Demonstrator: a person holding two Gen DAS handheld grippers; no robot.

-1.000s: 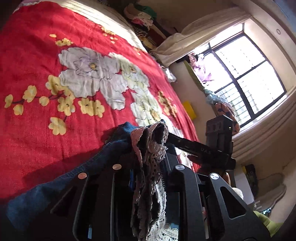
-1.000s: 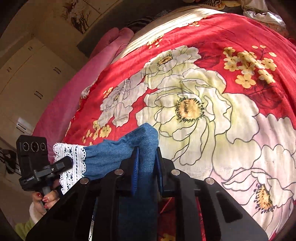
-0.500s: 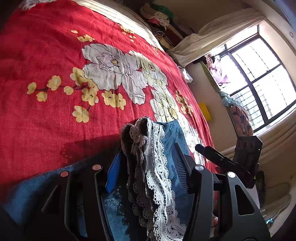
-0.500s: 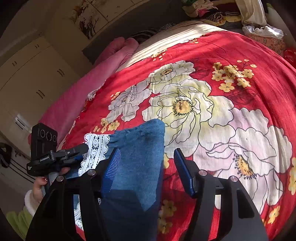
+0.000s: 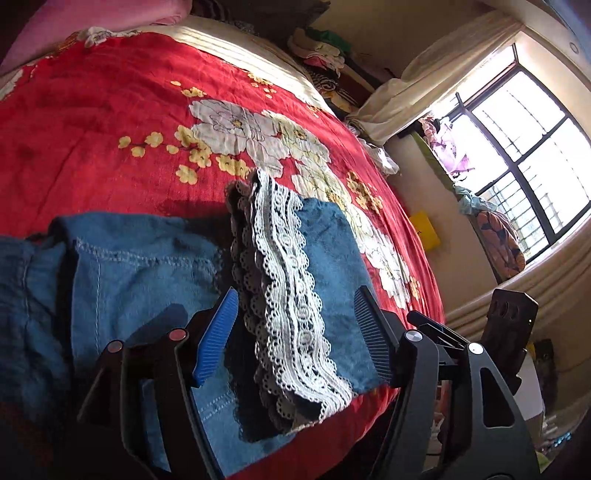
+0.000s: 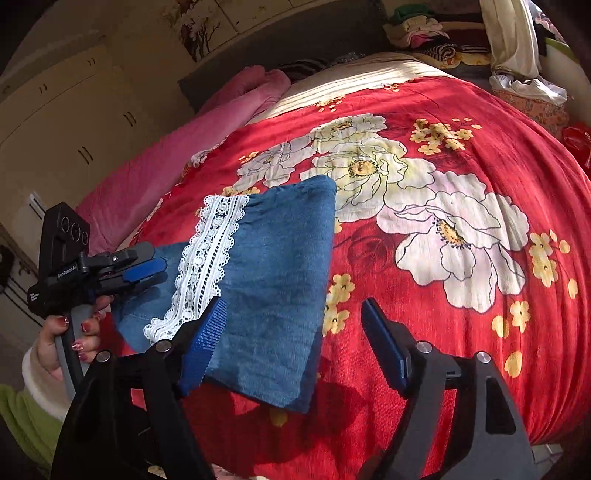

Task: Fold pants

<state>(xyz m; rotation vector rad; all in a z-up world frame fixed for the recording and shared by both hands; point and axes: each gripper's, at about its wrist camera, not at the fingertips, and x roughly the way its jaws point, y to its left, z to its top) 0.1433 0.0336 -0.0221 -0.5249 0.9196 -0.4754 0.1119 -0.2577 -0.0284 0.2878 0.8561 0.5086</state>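
Blue denim pants (image 5: 140, 266) with white lace cuffs (image 5: 284, 295) lie folded on the red floral bedspread (image 5: 110, 110). The lace cuff end rests on top of the denim. My left gripper (image 5: 295, 332) is open, its blue pads either side of the lace, holding nothing. In the right wrist view the folded pants (image 6: 273, 280) and lace cuff (image 6: 207, 258) lie left of centre. My right gripper (image 6: 295, 347) is open over the pants' near corner. The left gripper (image 6: 144, 269) shows at the far left, held by a hand.
A pink blanket (image 6: 166, 147) lies along the bed's far left side. Piled clothes (image 6: 424, 26) sit beyond the head of the bed. A window (image 5: 532, 129) and curtain are at the right. The right gripper's body (image 5: 506, 325) shows beside the bed edge.
Both grippers opened and let go of the pants, then pulled back. The lace cuff end now lies flat on the folded denim.
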